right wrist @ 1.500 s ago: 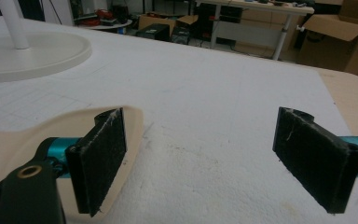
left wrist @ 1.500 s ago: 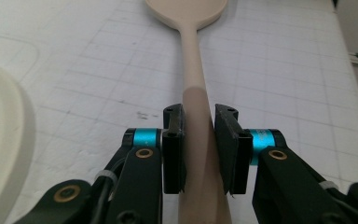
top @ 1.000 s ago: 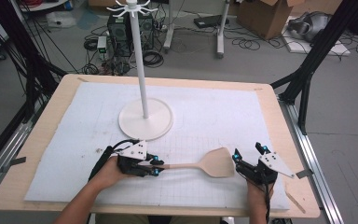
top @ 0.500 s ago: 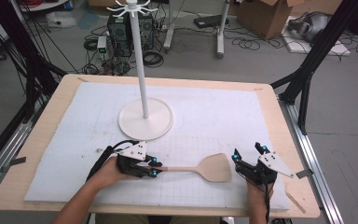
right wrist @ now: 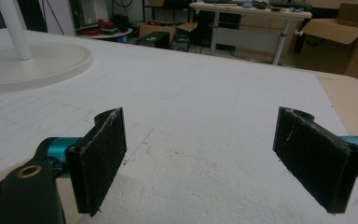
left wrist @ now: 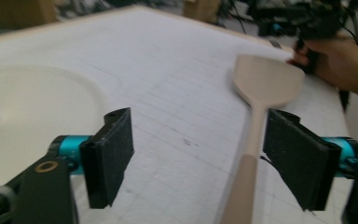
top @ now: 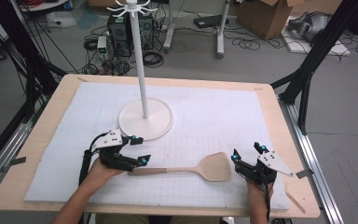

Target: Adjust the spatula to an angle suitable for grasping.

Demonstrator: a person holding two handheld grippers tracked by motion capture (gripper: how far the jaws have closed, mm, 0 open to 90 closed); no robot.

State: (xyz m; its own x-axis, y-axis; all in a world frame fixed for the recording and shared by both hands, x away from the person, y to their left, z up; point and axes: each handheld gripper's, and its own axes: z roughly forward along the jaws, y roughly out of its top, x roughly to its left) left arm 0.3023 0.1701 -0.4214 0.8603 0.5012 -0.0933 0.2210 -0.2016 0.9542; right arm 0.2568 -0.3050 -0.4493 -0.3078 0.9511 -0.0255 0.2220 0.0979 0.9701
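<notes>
A wooden spatula (top: 212, 167) lies flat on the white mat, blade toward the right, handle toward my left gripper (top: 141, 150). That gripper is open. In the left gripper view (left wrist: 200, 135) the spatula handle (left wrist: 248, 168) runs between the jaws, close against the right-hand one, and neither pad squeezes it. My right gripper (top: 246, 153) rests just right of the blade, open, with bare mat between its jaws in the right gripper view (right wrist: 203, 140).
A white hook stand (top: 142, 70) rises from a round base (top: 145, 120) at the middle of the mat, just beyond my left gripper. The mat (top: 214, 112) covers most of the wooden table (top: 286, 128). Cables and boxes lie on the floor behind.
The spatula blade has sunk onto the mat. My left gripper has opened off the handle and drawn slightly left. The right gripper has stayed put.
</notes>
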